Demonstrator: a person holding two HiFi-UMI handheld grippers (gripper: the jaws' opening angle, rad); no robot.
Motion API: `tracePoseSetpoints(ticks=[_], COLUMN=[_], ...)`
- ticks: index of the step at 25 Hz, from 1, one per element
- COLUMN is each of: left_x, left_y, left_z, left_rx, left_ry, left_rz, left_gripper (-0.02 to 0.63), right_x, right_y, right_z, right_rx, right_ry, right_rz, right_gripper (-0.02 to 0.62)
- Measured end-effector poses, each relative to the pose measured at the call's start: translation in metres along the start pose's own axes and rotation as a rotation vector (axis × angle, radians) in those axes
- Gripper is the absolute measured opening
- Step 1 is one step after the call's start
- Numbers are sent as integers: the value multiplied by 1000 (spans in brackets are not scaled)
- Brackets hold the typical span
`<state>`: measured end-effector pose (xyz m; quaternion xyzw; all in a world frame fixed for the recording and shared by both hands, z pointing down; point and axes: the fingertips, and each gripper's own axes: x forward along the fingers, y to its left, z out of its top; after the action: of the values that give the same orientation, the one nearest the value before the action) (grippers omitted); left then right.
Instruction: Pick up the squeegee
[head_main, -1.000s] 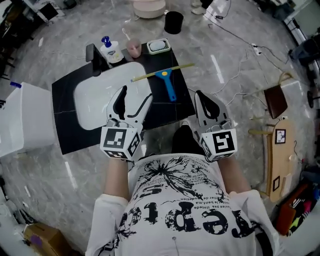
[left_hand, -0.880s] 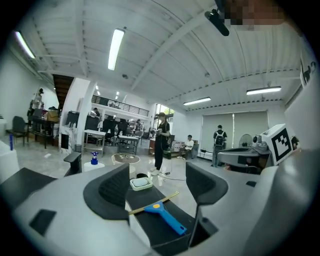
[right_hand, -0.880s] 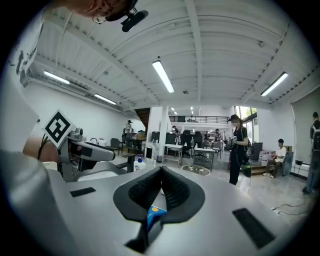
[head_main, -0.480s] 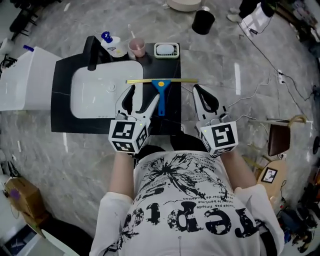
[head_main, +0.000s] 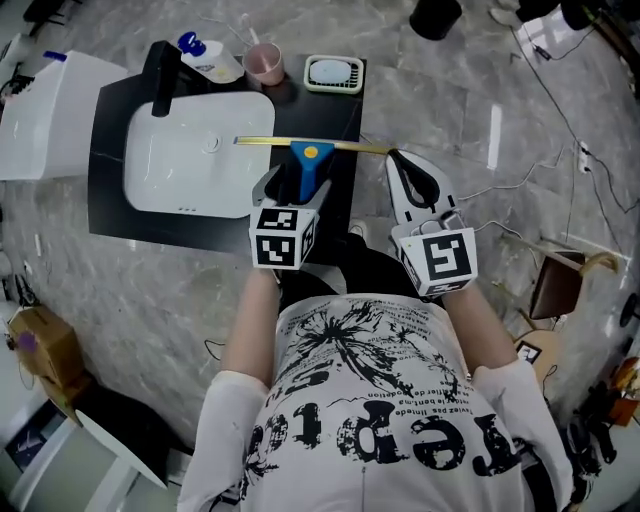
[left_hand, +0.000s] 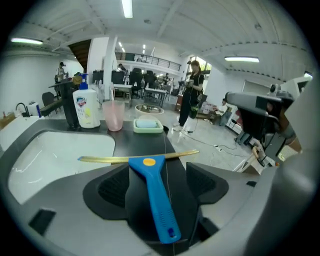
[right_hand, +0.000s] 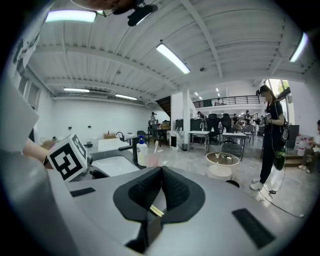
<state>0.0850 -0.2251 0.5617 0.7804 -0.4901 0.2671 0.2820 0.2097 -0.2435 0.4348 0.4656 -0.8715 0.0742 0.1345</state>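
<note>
On the black countertop (head_main: 110, 205) the white oval sink basin (head_main: 190, 165) holds nothing visible. At the far edge stand a white pump bottle (head_main: 213, 66) with a blue cap, a translucent pink cup (head_main: 265, 66) with a thin white stick poking out of it, and a pale green soap dish (head_main: 333, 72) holding a light blue bar.

The squeegee (head_main: 306, 160) lies flat on the countertop, just right of the basin. Its blue plastic handle points toward the person, and its long, thin yellow blade runs left to right across the far end. The left gripper (left_hand: 160, 174) is spread wide, with the handle lying lengthwise between its ribbed black pads and a gap showing on each side, so it grips nothing. The handle is smooth and tapered, with a ridged grip and a yellow dot at the head.

The right gripper (right_hand: 161, 171) sits to the right with its pads pressed together on nothing, near the blade's right end.
</note>
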Motion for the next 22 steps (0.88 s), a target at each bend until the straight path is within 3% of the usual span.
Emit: tracePoseSetpoints(ticks=[10,16,22], left_x=[61,64,67], left_y=[9,16,19], left_z=[-40,-37,-40], left_rx=[1,-29,-51], left_ry=[214,190,197], left_rz=[75,156,174], left_gripper=[345,328,305], right_x=[19,21,22], right_y=[-55,-70,-73], right_z=[-38,-41,-38], right_rx=[81,99,104], right_ry=[60,70,71], right_rz=[-28,-30,-30], right_gripper=[15,15,15])
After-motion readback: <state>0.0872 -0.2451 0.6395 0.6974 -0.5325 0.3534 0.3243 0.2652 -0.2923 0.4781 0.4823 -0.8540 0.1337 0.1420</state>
